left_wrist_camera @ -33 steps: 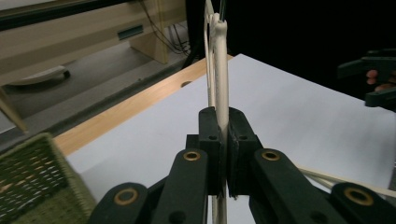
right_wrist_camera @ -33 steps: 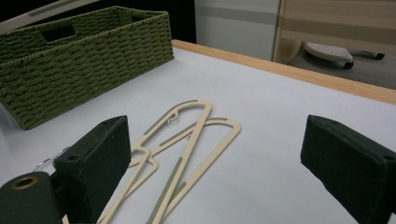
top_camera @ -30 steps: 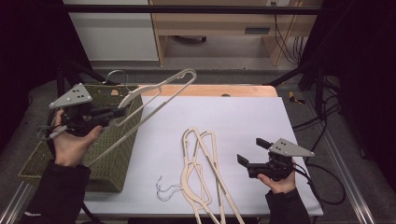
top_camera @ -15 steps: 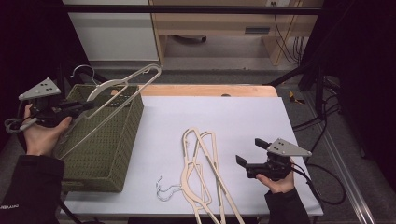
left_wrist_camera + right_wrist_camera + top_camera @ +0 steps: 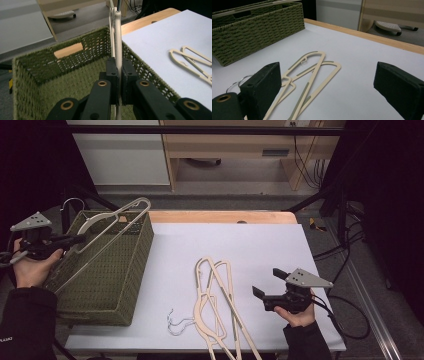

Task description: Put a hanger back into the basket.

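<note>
Your left gripper (image 5: 75,239) has its fingers clamped on the cream hanger (image 5: 116,218), held tilted over the green basket (image 5: 107,285) at the bench's left edge. Lower it flat inside before letting go. Your right gripper (image 5: 269,287) waits wide open and empty beside the remaining hangers (image 5: 216,297). The basket floor is partly hidden.

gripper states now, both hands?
Left hand-held gripper: shut on cream hanger, above green basket.
Right hand-held gripper: open, empty.
</note>
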A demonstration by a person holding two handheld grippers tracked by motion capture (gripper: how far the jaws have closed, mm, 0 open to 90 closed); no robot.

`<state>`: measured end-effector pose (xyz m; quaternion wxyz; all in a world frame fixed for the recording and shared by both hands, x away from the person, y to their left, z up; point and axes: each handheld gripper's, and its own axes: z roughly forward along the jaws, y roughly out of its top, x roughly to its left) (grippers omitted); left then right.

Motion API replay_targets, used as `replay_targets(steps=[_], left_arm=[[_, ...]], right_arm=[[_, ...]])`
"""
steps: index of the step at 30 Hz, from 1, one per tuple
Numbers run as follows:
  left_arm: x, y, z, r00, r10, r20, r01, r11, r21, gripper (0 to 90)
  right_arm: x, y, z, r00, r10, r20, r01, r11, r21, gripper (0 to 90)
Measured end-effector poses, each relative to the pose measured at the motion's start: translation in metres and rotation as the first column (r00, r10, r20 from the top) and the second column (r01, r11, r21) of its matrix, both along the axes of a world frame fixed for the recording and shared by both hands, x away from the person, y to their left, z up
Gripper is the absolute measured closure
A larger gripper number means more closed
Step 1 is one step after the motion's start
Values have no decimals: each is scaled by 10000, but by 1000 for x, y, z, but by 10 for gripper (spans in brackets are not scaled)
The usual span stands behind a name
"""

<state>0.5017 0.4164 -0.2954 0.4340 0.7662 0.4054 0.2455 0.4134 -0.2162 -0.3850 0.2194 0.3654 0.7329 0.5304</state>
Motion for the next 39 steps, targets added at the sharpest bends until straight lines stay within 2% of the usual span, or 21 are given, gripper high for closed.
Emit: replay_targets(steps=[5,8,13,15,18,19,24,30,34,35,36,39], left_arm=[[-2,11,-8,9998,12,-189,-10,10000,71,861],[-3,14,-10,9997,13,-245,-13,10000,-2,861],[-6,18,-18,9986,196,-485,-191,9998,111,860],[-6,17,-25,9964,443,-726,-409,9981,470,861],[-5,17,-39,9938,512,-989,-476,9981,380,861],[-5,17,-39,9938,512,-989,-476,9981,380,860],[1,15,-58,9864,827,-1417,-764,9959,487,858],[3,11,-72,9822,1064,-1550,-988,9935,563,852],[4,17,-74,9725,1638,-1653,-1588,9864,434,837],[5,18,-74,9674,1899,-1678,-1847,9817,461,832],[5,18,-74,9674,1899,-1678,-1847,9817,461,830],[7,21,-74,9558,2369,-1743,-2317,9715,502,822]], right_arm=[[0,0,0,10000,-11,23,11,10000,-68,79],[1,0,-1,10000,19,17,-19,9999,-112,79],[0,0,-1,10000,4,-15,-4,9999,-133,78],[1,0,-1,10000,39,-19,-40,9998,-171,77],[1,1,-2,10000,30,-2,-30,9998,-202,77],[1,1,-2,10000,26,-9,-26,9998,-215,77],[1,1,-2,10000,8,-45,-9,9997,-232,77],[0,1,-2,10000,15,-13,-15,9998,-216,77],[0,1,-2,10000,13,0,-13,9998,-213,77],[0,1,-2,10000,20,-15,-20,9998,-214,77],[0,1,-2,10000,20,-15,-20,9998,-214,77],[0,1,-2,10000,18,-38,-19,9997,-225,77]])
